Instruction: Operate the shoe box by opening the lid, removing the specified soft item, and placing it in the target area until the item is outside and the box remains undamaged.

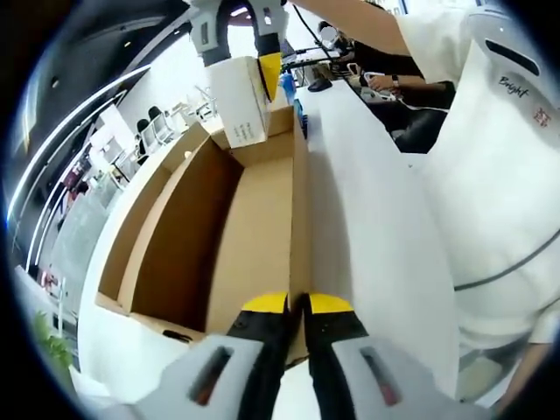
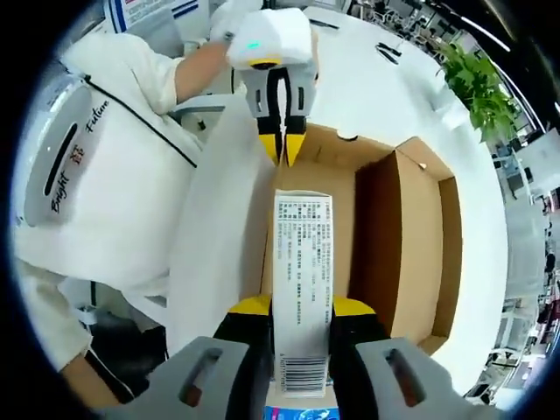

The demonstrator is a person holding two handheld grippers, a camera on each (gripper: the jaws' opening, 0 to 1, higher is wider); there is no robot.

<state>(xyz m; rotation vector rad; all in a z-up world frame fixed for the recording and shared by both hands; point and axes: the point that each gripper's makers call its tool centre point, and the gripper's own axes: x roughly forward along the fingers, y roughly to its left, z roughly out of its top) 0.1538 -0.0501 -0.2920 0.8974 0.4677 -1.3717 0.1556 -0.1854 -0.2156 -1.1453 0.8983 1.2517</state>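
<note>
The right claw point(image 2: 297, 306) is clamping a white rectangular pack point(image 2: 302, 280) between its yellow-tipped jaws, holding it lengthwise above the open shoe box point(image 2: 398, 254). In the left gripper view the same claw point(image 1: 262, 61) is coming in from the top, gripping the pack point(image 1: 238, 101) over the far end of the box point(image 1: 210, 227). The pack's upper face is carrying small printed text and a barcode near the claw; how soft it is cannot be told.

The left claw point(image 1: 297, 302) is sitting with its jaws nearly together, pinching the thin edge of the box's raised lid point(image 1: 302, 219); in the right gripper view it point(image 2: 284, 149) is showing at the far end with its tips close on that lid's point(image 2: 223, 227) edge.

The box is plain brown cardboard inside, with smooth flat walls and a bare floor. It is resting on a white surface point(image 1: 92, 341). A person in a white top point(image 2: 114, 184) is standing just beside the lid.
</note>
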